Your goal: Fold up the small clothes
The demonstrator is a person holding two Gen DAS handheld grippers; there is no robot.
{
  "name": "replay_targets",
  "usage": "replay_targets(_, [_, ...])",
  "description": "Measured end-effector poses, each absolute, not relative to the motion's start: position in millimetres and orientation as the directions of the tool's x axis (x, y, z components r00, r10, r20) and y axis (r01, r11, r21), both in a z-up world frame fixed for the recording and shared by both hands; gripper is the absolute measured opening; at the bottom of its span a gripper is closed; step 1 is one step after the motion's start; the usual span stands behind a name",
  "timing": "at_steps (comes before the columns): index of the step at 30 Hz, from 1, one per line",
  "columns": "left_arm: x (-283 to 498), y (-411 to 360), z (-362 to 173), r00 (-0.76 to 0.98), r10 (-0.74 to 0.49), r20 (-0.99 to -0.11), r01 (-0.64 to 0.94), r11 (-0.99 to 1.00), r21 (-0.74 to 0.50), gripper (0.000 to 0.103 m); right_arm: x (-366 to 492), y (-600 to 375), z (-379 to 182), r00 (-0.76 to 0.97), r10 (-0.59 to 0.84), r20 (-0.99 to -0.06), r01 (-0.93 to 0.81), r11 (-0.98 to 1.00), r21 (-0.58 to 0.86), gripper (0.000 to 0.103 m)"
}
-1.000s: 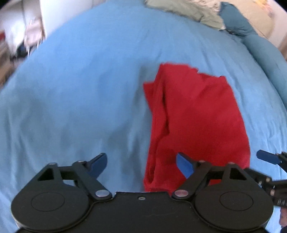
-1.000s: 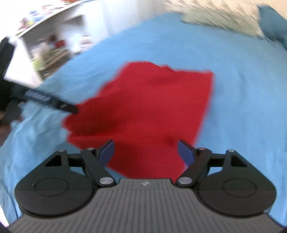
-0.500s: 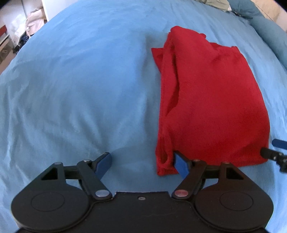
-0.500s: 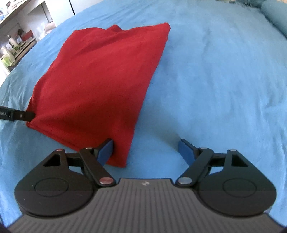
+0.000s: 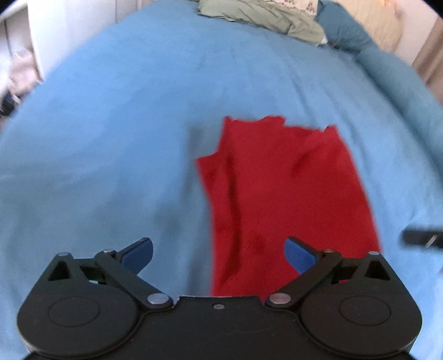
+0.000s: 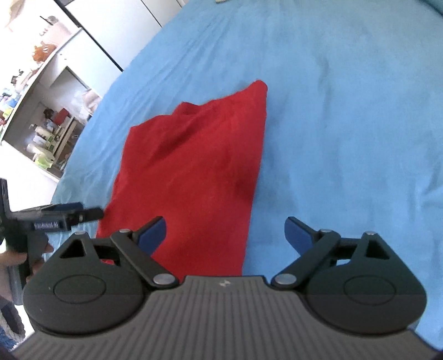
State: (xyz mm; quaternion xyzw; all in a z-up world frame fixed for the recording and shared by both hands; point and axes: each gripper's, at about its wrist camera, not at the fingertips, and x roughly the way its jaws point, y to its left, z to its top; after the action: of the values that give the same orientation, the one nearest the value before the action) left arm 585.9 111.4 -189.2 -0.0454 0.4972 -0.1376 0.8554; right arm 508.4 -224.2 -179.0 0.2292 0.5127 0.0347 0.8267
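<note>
A red folded garment lies flat on the blue bedsheet; it also shows in the right wrist view. My left gripper is open and empty, raised above the garment's near left edge. My right gripper is open and empty, raised above the garment's near right edge. The left gripper's tip shows in the right wrist view beside the cloth's left side. The right gripper's tip shows blurred at the right edge of the left wrist view.
Olive and patterned pillows and a teal bolster lie at the far end of the bed. White shelving with clutter stands beyond the bed's left side. The blue sheet stretches right of the garment.
Both grippers have lifted and pulled back from the garment's near corners, so the cloth now looks farther away. The garment stays folded on the sheet. Both stay open.
</note>
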Motion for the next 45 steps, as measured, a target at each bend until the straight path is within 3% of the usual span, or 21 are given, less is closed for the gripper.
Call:
replay_targets(4, [615.1, 99.1, -211.1, 0.396, -0.334, -0.855, 0.201, 0.940, -0.275, 0.081, 520.8, -224.0, -200.9, 0.462, 0.309, -0.831, 0.236, 0.860, 0.452, 0.103])
replay_targets(9, [624.1, 96.1, -224.7, 0.382, -0.367, -0.848, 0.203, 0.929, -0.310, 0.078, 530.8, -226.9, -227.1, 0.467, 0.341, -0.816, 0.300, 0.807, 0.509, 0.103])
replay_targets(11, [622.5, 98.6, -222.5, 0.379, -0.373, -0.847, 0.196, 0.927, -0.321, 0.072, 535.5, -225.5, -235.8, 0.464, 0.347, -0.815, 0.321, 0.792, 0.519, 0.087])
replay_targets(13, [618.8, 97.2, -219.6, 0.368, -0.391, -0.844, 0.199, 0.920, -0.339, 0.053, 541.7, -224.1, -241.3, 0.458, 0.351, -0.817, 0.341, 0.779, 0.526, 0.079])
replay_targets(15, [619.5, 97.7, -215.4, 0.367, -0.380, -0.849, 0.185, 0.924, -0.334, 0.044, 544.1, -219.9, -238.6, 0.463, 0.334, -0.821, 0.351, 0.782, 0.515, 0.070])
replay_targets(16, [619.1, 97.2, -213.6, 0.370, -0.375, -0.850, 0.177, 0.927, -0.332, 0.036, 545.4, -217.0, -235.6, 0.462, 0.319, -0.827, 0.352, 0.790, 0.502, 0.059])
replay_targets(17, [618.4, 97.3, -210.6, 0.375, -0.375, -0.848, 0.167, 0.927, -0.336, 0.031, 545.5, -214.2, -231.8, 0.468, 0.311, -0.827, 0.346, 0.797, 0.495, 0.047])
replay_targets(19, [614.3, 95.0, -202.4, 0.390, -0.367, -0.845, 0.158, 0.930, -0.331, 0.026, 541.8, -211.0, -221.7, 0.484, 0.293, -0.825, 0.325, 0.815, 0.480, 0.040])
replay_targets(31, [510.6, 38.8, -139.0, 0.455, -0.429, -0.780, 0.211, 0.903, -0.373, 0.024, 454.6, -232.1, -130.3, 0.565, 0.250, -0.786, 0.244, 0.859, 0.449, 0.037])
replay_targets(35, [460.9, 5.0, -144.9, 0.436, -0.427, -0.792, 0.230, 0.904, -0.361, 0.024, 408.9, -243.7, -116.7, 0.545, 0.212, -0.811, 0.225, 0.895, 0.385, 0.037])
replay_targets(39, [433.2, -18.0, -176.9, 0.402, -0.373, -0.836, 0.224, 0.925, -0.306, 0.026, 365.6, -263.4, -139.3, 0.512, 0.206, -0.834, 0.242, 0.897, 0.370, 0.037])
replay_targets(41, [424.7, -20.6, -189.8, 0.411, -0.310, -0.857, 0.205, 0.948, -0.244, 0.032, 349.7, -272.3, -162.0, 0.483, 0.201, -0.852, 0.264, 0.894, 0.361, 0.038])
replay_targets(42, [421.4, -18.9, -194.7, 0.422, -0.292, -0.858, 0.196, 0.954, -0.228, 0.040, 342.5, -276.7, -174.3, 0.478, 0.209, -0.853, 0.271, 0.889, 0.370, 0.039])
replay_targets(45, [420.1, -14.1, -203.9, 0.439, -0.281, -0.853, 0.167, 0.959, -0.229, 0.053, 328.6, -286.4, -193.2, 0.508, 0.224, -0.832, 0.281, 0.870, 0.406, 0.042])
